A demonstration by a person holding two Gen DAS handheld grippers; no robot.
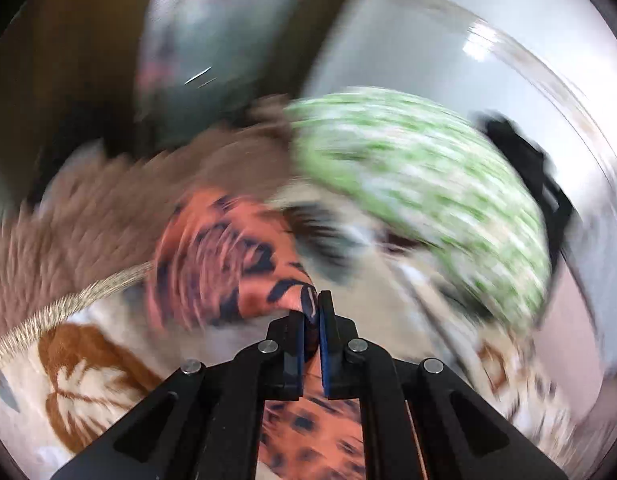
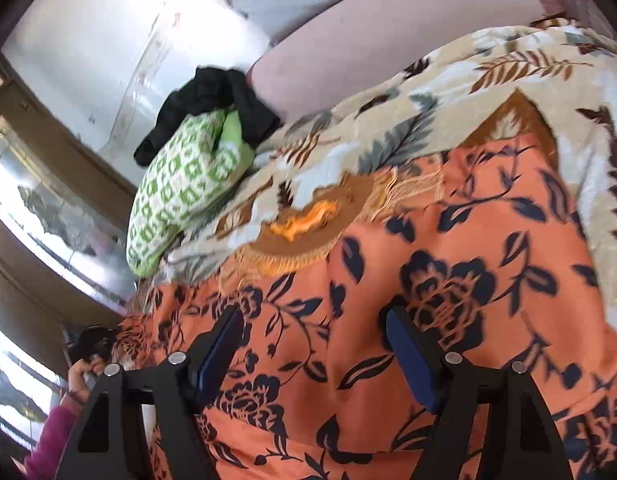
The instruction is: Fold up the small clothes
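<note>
Left claw [image 1: 313, 312] is clenched on a bunched edge of the orange floral garment [image 2: 448, 280], which lies spread on the leaf-patterned blanket [image 2: 388, 120] on the bed. Right claw [image 2: 316, 344] is released, hovering directly over the cloth's middle. The garment's long axis and facing cannot be judged; the left view is blurred

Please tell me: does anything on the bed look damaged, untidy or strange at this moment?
Yes. The brown embroidered piece with orange stitching looks frayed, its fringe threads loose, lying on the leaf-print blanket by the orange floral cloth. A black garment lies crumpled over the green patterned pillow.
</note>
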